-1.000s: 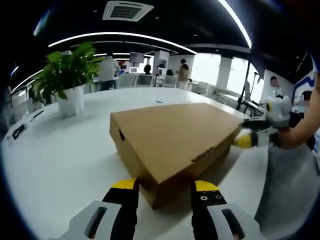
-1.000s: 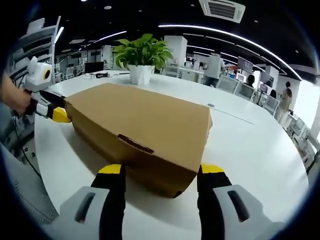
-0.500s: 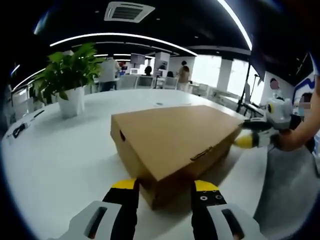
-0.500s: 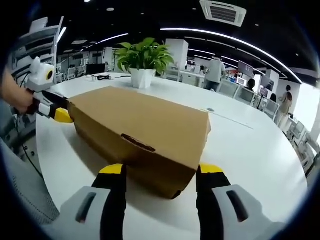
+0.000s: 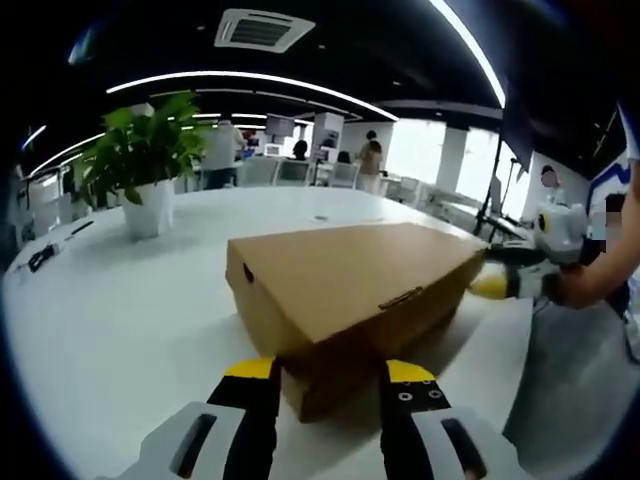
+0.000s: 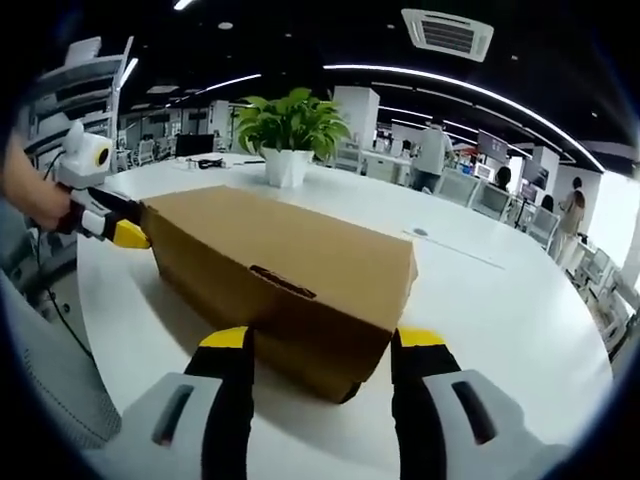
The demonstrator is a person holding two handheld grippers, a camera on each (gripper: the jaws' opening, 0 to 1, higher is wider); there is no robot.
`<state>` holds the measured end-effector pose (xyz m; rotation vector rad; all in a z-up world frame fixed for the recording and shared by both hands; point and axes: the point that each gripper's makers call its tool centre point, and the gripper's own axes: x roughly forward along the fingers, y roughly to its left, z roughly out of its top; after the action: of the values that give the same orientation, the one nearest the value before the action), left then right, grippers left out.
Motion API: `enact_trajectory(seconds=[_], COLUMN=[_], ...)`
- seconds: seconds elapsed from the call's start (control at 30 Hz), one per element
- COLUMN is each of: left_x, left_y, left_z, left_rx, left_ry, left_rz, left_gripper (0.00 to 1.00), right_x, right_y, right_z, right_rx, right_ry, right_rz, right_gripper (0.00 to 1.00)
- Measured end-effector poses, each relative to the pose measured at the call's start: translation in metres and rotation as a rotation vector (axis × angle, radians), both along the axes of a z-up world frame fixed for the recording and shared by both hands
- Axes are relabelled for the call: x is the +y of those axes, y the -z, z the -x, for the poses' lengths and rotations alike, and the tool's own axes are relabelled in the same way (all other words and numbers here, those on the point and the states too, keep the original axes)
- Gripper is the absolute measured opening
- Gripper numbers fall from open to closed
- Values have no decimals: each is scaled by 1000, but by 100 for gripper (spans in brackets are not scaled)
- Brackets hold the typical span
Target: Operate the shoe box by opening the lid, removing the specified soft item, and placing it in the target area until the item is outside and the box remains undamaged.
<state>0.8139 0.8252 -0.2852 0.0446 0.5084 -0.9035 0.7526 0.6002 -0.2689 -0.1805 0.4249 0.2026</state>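
A closed brown cardboard shoe box [image 5: 350, 285] lies on the round white table [image 5: 110, 310], its lid down. My left gripper [image 5: 328, 372] stands open, its yellow-tipped jaws either side of the box's near corner. In the right gripper view the same box [image 6: 285, 265] shows from its other end, and my right gripper [image 6: 322, 340] is open astride that near corner. The right gripper [image 5: 505, 283], held by a hand, meets the box's far end in the left gripper view. The left gripper [image 6: 108, 228] sits likewise at the far end in the right gripper view. The soft item is hidden inside.
A potted green plant [image 5: 145, 165] in a white pot stands at the back of the table [image 6: 500, 300], also seen as the plant [image 6: 288, 135] behind the box. The person's grey clothing [image 5: 580, 390] borders the table edge. Office desks and people are far behind.
Both views have sunk a little lower toward the table, so the box top looks flatter. The box and both grippers keep their places; jaws stay open.
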Motion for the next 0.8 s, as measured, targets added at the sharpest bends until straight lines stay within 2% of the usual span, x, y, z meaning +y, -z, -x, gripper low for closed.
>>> enact_trajectory(seconds=[0.43,0.63,0.8], left_x=[0,1,1], left_y=[-6,-10,-14], left_z=[10,7,5], left_rx=[2,-8,-20], left_ry=[-5,-4,-8], left_rz=[-6,-1,2], left_gripper=[44,44,44], right_x=[-2,-2,-3], right_y=[-14,-29,-33], right_z=[0,2,2], right_rx=[-30,-58,-78], right_ry=[-7,-8,-7], right_rz=[14,17,21], right_gripper=[49,49,47])
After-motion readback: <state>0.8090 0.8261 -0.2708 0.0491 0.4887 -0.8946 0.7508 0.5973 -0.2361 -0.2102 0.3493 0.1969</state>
